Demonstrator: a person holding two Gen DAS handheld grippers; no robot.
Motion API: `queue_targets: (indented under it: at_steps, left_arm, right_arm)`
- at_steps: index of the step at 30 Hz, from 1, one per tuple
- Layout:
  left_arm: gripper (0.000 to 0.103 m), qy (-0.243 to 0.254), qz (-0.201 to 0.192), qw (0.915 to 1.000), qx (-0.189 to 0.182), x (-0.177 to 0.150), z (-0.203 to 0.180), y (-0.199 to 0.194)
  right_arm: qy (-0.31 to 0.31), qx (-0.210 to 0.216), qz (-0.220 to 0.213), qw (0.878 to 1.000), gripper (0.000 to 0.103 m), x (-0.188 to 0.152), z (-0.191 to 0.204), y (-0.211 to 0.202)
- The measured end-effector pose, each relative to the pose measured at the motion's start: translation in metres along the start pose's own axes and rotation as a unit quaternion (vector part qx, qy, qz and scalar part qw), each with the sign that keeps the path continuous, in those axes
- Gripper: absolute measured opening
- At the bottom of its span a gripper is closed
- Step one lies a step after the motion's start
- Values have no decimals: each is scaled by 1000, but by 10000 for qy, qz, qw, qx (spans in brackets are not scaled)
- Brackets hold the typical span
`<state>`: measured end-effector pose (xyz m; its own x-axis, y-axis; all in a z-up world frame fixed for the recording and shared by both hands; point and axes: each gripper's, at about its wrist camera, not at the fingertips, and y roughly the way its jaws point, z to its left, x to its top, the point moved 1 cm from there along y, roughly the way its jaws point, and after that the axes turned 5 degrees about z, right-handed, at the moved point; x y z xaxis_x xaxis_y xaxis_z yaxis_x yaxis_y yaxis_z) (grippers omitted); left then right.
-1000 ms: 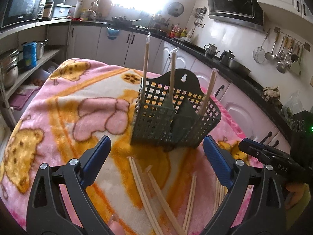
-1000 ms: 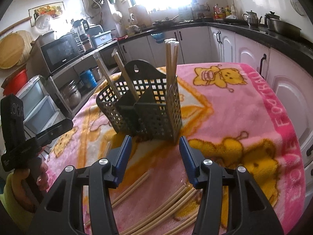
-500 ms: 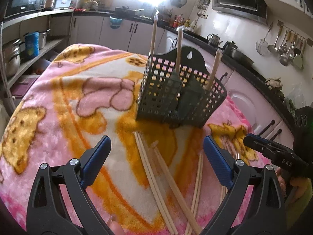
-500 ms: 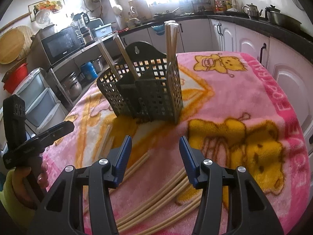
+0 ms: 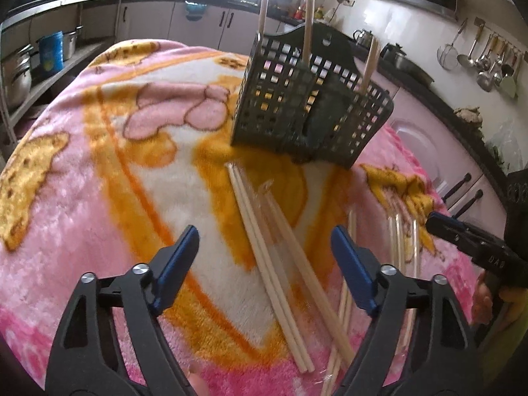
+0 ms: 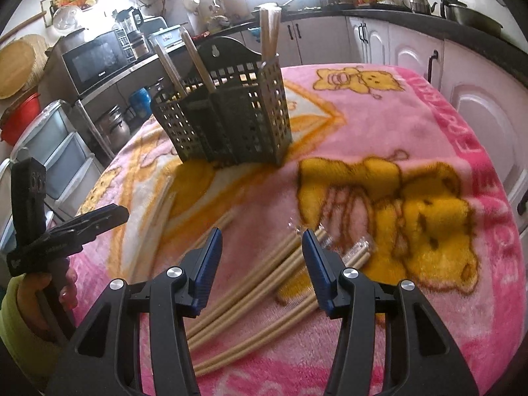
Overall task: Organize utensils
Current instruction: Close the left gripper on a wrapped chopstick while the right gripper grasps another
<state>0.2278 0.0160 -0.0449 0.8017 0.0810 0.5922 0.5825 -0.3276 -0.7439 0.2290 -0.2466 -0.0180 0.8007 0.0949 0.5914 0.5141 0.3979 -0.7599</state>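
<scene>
Partly done: a few pale wooden chopsticks upright in dark green lattice plastic basket; many loose ones lying on pink blanket-covered table. Left gripper closing, nothing pinched yet; right gripper half spread, empty.

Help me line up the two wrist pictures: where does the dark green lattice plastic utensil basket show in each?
Left wrist view: dark green lattice plastic utensil basket upper centre, leaning right, chopsticks standing in it.
Right wrist view: same basket upper centre-left, on the blanket.
Shared landmark: its arched back plate with the hanging hole.
</scene>
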Motion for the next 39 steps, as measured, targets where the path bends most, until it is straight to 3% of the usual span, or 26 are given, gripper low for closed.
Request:
queue_targets:
  at_steps: [8,14,31,39]
  left_arm:
    - [52,84,218,9996,139,-6,1,12]
    - [41,67,334,9992,211,-8,3,22]
    - [39,194,476,9976,453,8,3,39]
    - [39,142,520,9974,480,18,5,46]
  right_arm:
    - [218,-124,171,9995,48,-5,-17,14]
    - [379,-181,333,9986,30,-3,-30,26]
    - [676,-158,685,9952,28,11,-56,55]
    - [662,0,639,9958,13,19,-62,61]
